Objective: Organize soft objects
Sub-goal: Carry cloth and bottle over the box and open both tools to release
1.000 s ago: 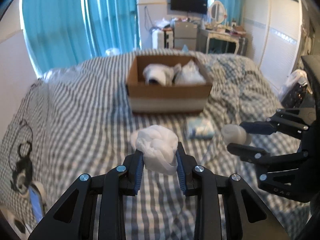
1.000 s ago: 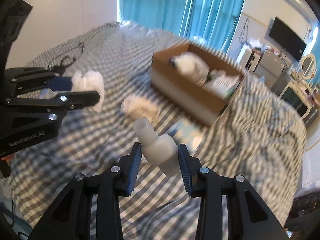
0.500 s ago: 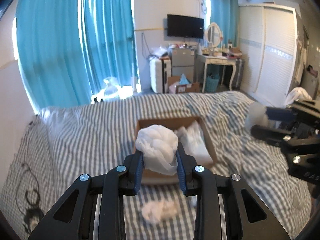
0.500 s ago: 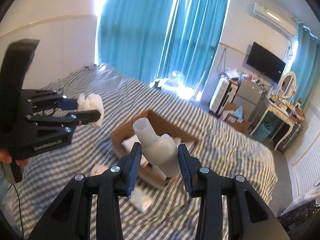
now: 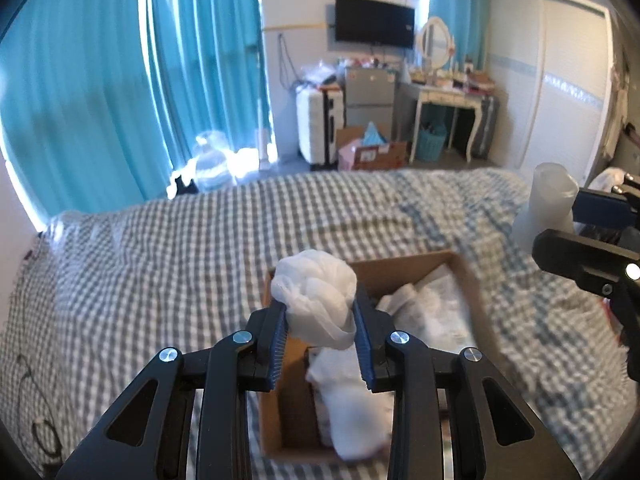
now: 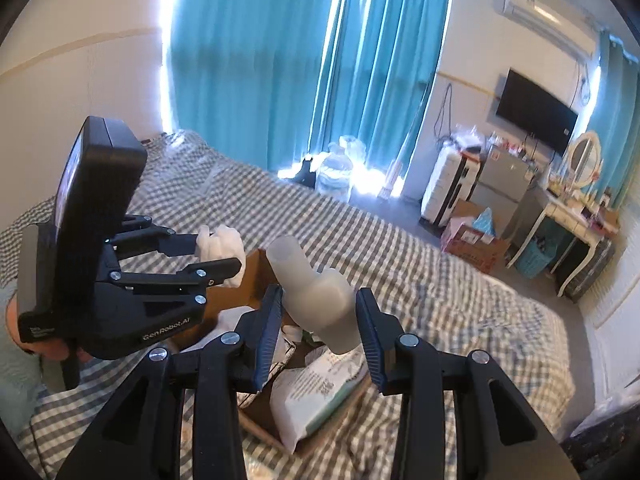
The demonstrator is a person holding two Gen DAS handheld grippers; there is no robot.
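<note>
Crumpled white cloth ball [image 5: 316,298] pinched between the blue pads of the left gripper [image 5: 320,344], held in the air right above the near-left part of the open brown cardboard box [image 5: 460,270]. Same ball visible from the right wrist view [image 6: 224,246], poking out past the left gripper's fingertips. Pale translucent soft bottle-shaped piece with a round neck [image 6: 316,292] is clamped between the pads of the right gripper [image 6: 320,332], neck tilted up-left, also held above the box; in the left view it shows at the right edge [image 5: 548,208], off to the right of the box and higher.

Progress, judged: partway to late. Both items are lifted and carried to the box but neither is released, so two drops left. No other loose soft items seen on the bed in these views, though the near bed is mostly hidden by the grippers, so can't confirm nothing else remains.

Box contents: white bundled fabric or socks [image 5: 352,404] along the near side, more white crumpled stuff [image 5: 432,304] toward the far right, and a white plastic pack with printed text and a green edge [image 6: 320,392], likely wipes, leaning at one end. Box looks fairly full but has room on top.

Box sits on the grey-and-white checked bedspread [image 5: 160,264]. Beyond: teal curtains [image 5: 120,80], wall TV [image 5: 374,22], white dressing table with oval mirror [image 5: 436,80].
</note>
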